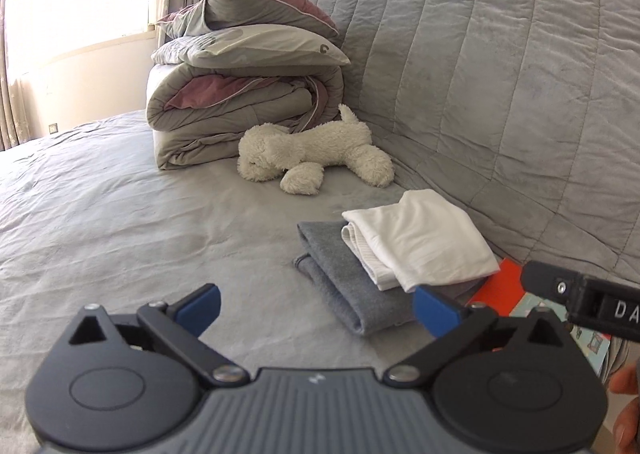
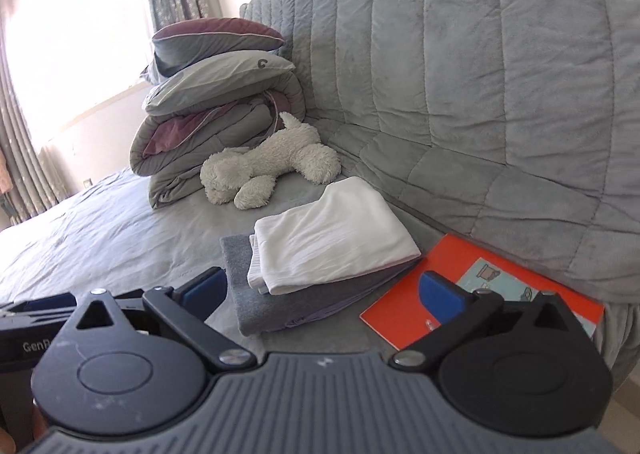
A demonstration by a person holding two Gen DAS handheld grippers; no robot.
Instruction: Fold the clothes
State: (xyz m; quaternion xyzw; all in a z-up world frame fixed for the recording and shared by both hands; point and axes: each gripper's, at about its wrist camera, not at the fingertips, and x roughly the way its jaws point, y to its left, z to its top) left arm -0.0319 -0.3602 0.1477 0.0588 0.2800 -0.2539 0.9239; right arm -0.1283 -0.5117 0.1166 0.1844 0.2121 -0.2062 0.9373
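Left wrist view showed the left gripper (image 1: 316,308) with its blue fingers (image 1: 202,306) spread wide and nothing between them, poised above the bed (image 1: 120,222). Moving rightward across that view, the grey folded garment (image 1: 352,294) lay flat on the bed sheet, and the white folded garment (image 1: 424,246) sat on top of it, skewed toward the quilted headboard (image 1: 500,94). Judging by the soft rolled edges, both pieces were light, limp cloth: they would sag and come unfolded if pinched at one corner, so the safer hold looked to be the thick folded edge, or both ends of the stack taken at once. The white one looked smooth and thin, likely to slide off the coarser grey knit beneath it. Further right, part of the right gripper (image 1: 580,294) poked in from the edge. Right wrist view told the same story: the right gripper had fingers (image 2: 204,290) parted, holding nothing, with the stack just ahead between them. Grey was a neat oblong with a rounded near fold; white was a crisp rectangle showing ribbed layers at its left end. An orange booklet (image 2: 400,306) lay just beside the stack on the right, touching or nearly touching the grey piece. Both garments looked already folded.
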